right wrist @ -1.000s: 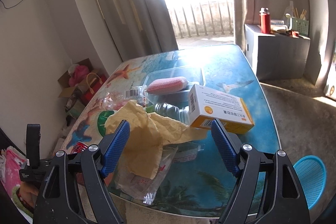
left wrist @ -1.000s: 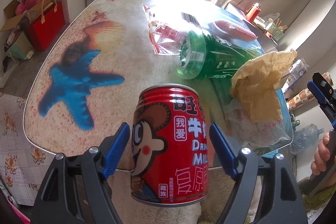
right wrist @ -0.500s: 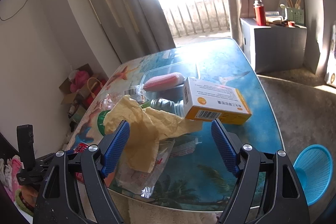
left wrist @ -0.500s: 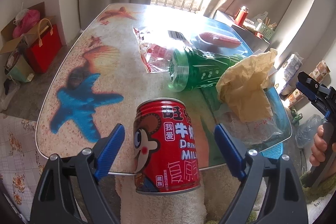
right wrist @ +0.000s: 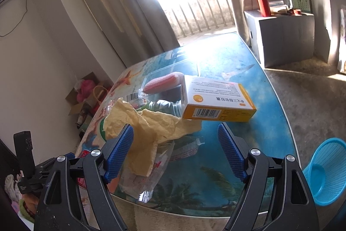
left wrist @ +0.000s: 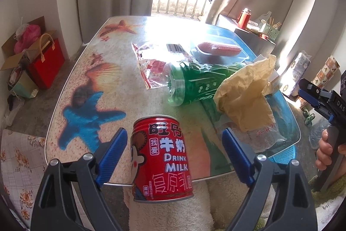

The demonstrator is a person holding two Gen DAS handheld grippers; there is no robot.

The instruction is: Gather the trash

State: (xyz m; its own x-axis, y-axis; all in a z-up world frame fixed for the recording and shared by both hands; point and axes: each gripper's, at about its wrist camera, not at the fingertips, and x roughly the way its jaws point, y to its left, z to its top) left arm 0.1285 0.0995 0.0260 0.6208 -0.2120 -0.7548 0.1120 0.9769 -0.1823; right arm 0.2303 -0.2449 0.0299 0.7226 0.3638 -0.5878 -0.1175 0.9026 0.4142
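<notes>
While I look along my left gripper [left wrist: 173, 151], I see its two blue fingers [left wrist: 112, 153] spread wide apart, with a red milk can [left wrist: 161, 160] standing upright between them at the near edge of the table [left wrist: 71, 83]. Neither finger touches the can; there is a gap on each side. My left gripper is low and level and points across the table toward the bright window. Past the can, a green bottle [left wrist: 194, 83] lies on its side, with a crumpled yellow paper [left wrist: 246, 92] just beside it and a clear plastic bag [left wrist: 151, 64] on its other side. A clear tray with a pink thing inside [left wrist: 218, 50] sits farther back. At the right edge of this view I can see my right hand [left wrist: 324, 153] holding the other tool up in the air, off to the side of the table. My right gripper [right wrist: 175, 153] is open wide too and holds nothing. It is higher up and tilts down at the table. Below its fingers lies the yellow paper [right wrist: 151, 129] on a clear bag [right wrist: 142, 176], and a white and orange box [right wrist: 216, 101] rests farther on, with one end on the bottle. A blue basket [right wrist: 324, 168] sits on the floor to the right of the table.
</notes>
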